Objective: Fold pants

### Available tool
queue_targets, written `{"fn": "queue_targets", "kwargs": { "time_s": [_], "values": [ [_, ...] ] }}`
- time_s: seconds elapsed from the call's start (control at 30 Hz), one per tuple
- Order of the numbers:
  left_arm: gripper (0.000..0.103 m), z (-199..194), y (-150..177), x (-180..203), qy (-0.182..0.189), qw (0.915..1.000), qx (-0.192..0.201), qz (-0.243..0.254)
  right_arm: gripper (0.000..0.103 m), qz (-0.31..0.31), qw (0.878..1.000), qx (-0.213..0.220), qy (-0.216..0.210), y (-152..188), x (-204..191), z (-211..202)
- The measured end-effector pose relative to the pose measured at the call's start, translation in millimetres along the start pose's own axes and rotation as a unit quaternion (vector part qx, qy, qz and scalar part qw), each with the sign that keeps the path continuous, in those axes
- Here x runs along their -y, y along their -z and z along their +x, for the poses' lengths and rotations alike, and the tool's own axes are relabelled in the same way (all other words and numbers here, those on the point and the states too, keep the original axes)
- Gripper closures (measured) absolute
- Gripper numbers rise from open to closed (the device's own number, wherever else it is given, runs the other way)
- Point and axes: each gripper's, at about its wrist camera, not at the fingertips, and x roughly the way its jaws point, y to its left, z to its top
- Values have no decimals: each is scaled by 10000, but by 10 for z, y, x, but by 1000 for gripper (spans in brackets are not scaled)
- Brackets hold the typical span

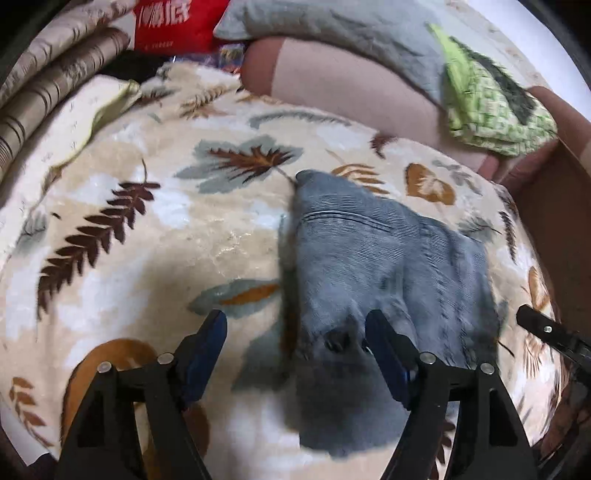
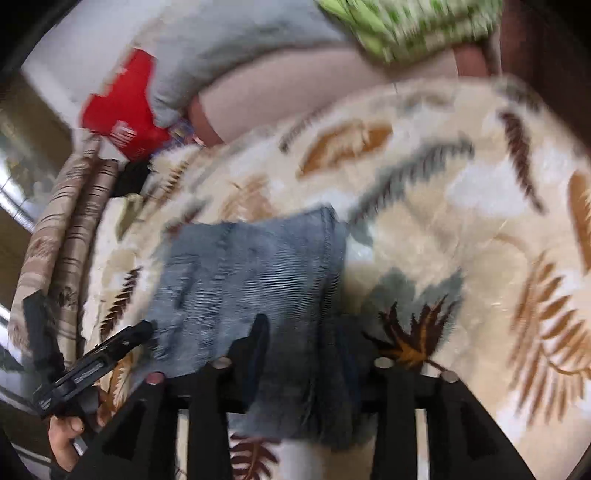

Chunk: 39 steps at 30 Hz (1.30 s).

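The blue denim pants (image 1: 373, 254) lie folded into a compact stack on a cream leaf-patterned blanket (image 1: 155, 229). My left gripper (image 1: 295, 325) hovers over their near left corner, jaws wide open and nothing pinched; its right finger (image 1: 384, 343) is above the denim and its left finger is over the blanket. In the right wrist view the pants (image 2: 255, 266) lie just ahead. My right gripper (image 2: 301, 328) stands open above their near edge, with denim below the gap. That view is blurred. Each gripper shows at the edge of the other's view.
A green patterned cloth (image 1: 491, 107) rests on a pinkish bolster (image 1: 351, 85) at the back. A grey pillow (image 1: 332, 26), a red bag (image 1: 166, 22) and striped folded bedding (image 1: 55, 74) ring the far and left side. A hand (image 2: 66, 435) holds the left gripper.
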Motion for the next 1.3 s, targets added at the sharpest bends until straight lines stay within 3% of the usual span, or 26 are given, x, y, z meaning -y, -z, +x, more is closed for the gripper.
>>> {"fn": "queue_targets", "kwargs": {
  "time_s": [0.07,0.13,0.2,0.27,0.43,0.6,0.8,0.93,1.07,1.23,1.3],
  "values": [
    [23,-89,95,48,-120,9999,75,21,36,-338,9992,210,70,139,-142,-175],
    [18,-53,229,133,-178,9997,31,183,36,-579,9980,195,173,286,-244,-160],
    [17,110,335,179,-343,9985,-235,362,35,-682,9964,-276,425,423,-206,118],
    [17,118,377,186,-352,9987,-214,305,33,-504,9915,-990,679,529,-50,478],
    [17,-207,344,255,-446,9977,91,511,31,-451,9965,-417,572,476,-102,73],
    [17,-528,415,362,-399,9961,434,652,20,-501,9969,123,597,584,-145,-363],
    [17,-699,495,460,-618,9931,624,778,16,-761,9934,86,850,767,-176,-542],
    [12,-752,550,518,-749,9911,664,876,0,-1117,9857,168,1253,833,-233,-650],
    [12,-814,568,542,-653,9908,803,872,0,-1477,9759,318,1577,833,-314,-720],
    [6,-795,527,574,-375,9937,659,825,0,-1587,9719,235,1722,828,-335,-693],
    [4,-777,511,571,-64,9952,630,743,0,-1598,9720,185,1711,843,-342,-673]
  ]
}}
